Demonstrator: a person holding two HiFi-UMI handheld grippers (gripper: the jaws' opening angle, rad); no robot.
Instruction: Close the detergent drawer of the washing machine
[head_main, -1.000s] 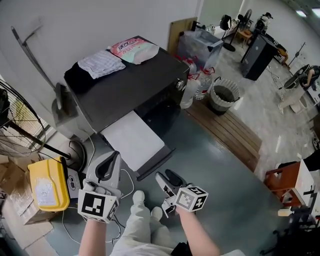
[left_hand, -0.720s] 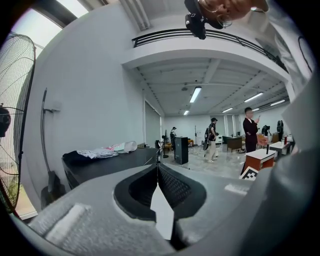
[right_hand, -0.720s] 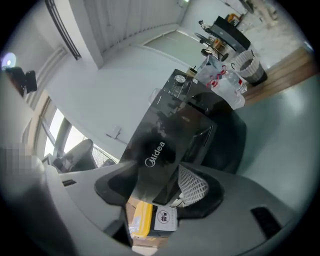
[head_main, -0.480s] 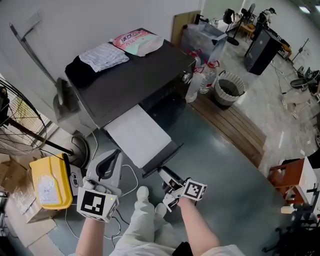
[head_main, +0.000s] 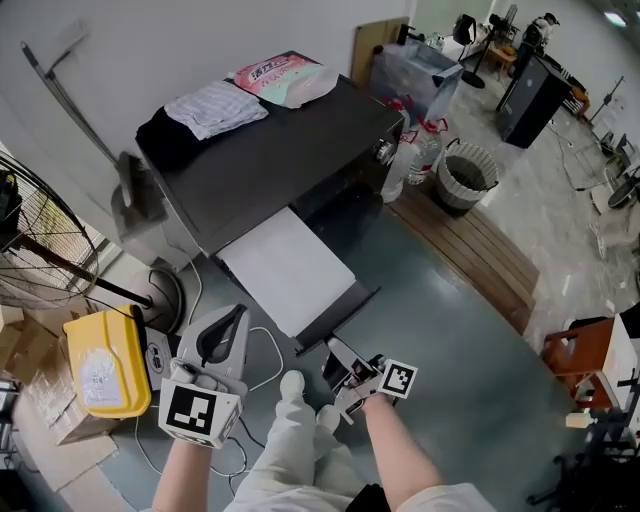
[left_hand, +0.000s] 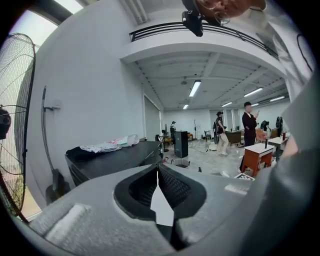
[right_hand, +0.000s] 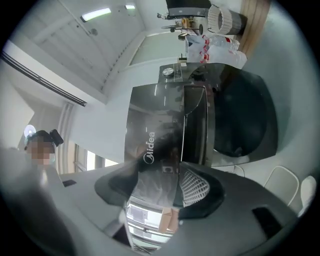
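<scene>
The dark washing machine (head_main: 270, 150) stands ahead of me with its detergent drawer (head_main: 285, 270) pulled far out, white on top. The drawer's dark front edge (head_main: 340, 315) faces me. My right gripper (head_main: 340, 362) hovers just short of that edge, jaws open with nothing between them. In the right gripper view the drawer's shiny front panel (right_hand: 150, 145) fills the gap beyond the right gripper (right_hand: 160, 175). My left gripper (head_main: 232, 318) hangs to the drawer's left, shut and empty. The left gripper (left_hand: 157, 170) looks over the machine's top (left_hand: 115, 155).
A yellow container (head_main: 100, 365) and a standing fan (head_main: 30, 250) are at the left. Folded clothes (head_main: 215, 105) and a pink bag (head_main: 285, 78) lie on the machine. A wastebasket (head_main: 468, 172), bottles (head_main: 420, 150) and a wooden pallet (head_main: 470, 255) are at the right. Cables (head_main: 262, 352) trail on the floor.
The right gripper has rolled over and drawn closer to the drawer's front edge. The left gripper has sunk slightly and stays shut.
</scene>
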